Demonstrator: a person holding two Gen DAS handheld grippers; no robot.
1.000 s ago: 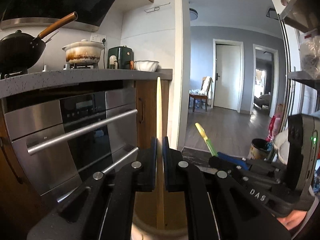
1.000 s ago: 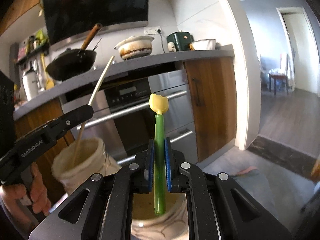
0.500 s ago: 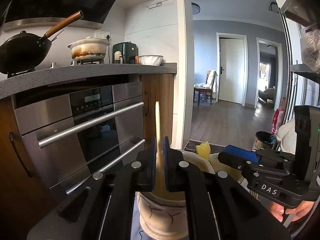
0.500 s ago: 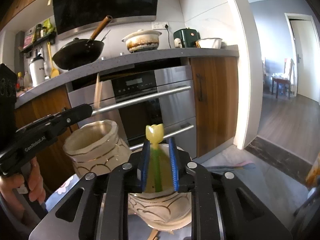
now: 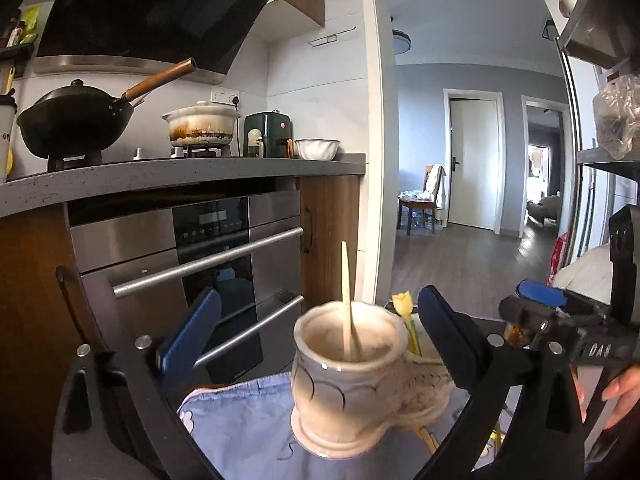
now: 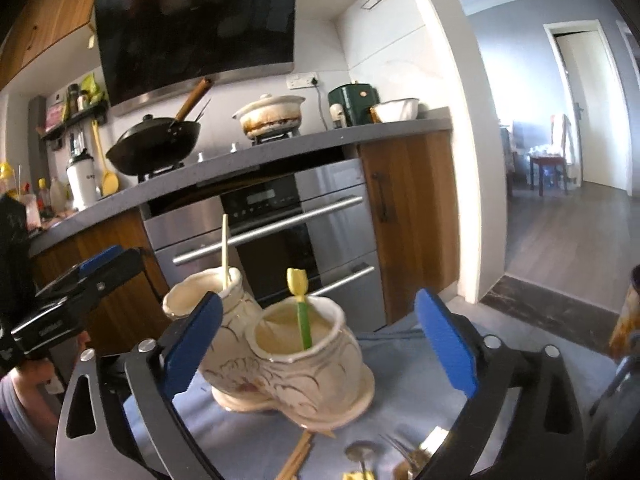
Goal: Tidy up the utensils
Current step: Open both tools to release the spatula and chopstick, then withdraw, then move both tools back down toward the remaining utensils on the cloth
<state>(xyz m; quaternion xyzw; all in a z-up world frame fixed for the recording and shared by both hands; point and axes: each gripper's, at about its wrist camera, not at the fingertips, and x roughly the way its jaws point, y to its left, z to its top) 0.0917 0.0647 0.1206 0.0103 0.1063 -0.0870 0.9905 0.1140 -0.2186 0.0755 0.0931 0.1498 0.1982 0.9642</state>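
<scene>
A cream ceramic holder with two joined pots (image 6: pixel 280 364) stands on a light blue cloth (image 6: pixel 404 384). A pale wooden chopstick (image 5: pixel 346 304) stands in the left pot (image 5: pixel 348 376). A green utensil with a yellow tulip tip (image 6: pixel 301 312) stands in the right pot. My left gripper (image 5: pixel 320 344) is open around the left pot, touching nothing. My right gripper (image 6: pixel 320 340) is open around the right pot, holding nothing. Each gripper also shows in the other's view: the right one (image 5: pixel 560 320) and the left one (image 6: pixel 80 288).
More utensils lie on the cloth in front of the holder: wooden chopsticks (image 6: pixel 298 456) and metal cutlery (image 6: pixel 384 458). Behind stand a steel oven (image 6: pixel 276 232) and a grey counter (image 6: pixel 240 160) with a black wok (image 6: pixel 154 146) and a pot.
Both grippers have opened and let go. The chopstick and the green utensil now stand free in the pots. Both grippers have drawn back, so the holder shows lower and fuller.
</scene>
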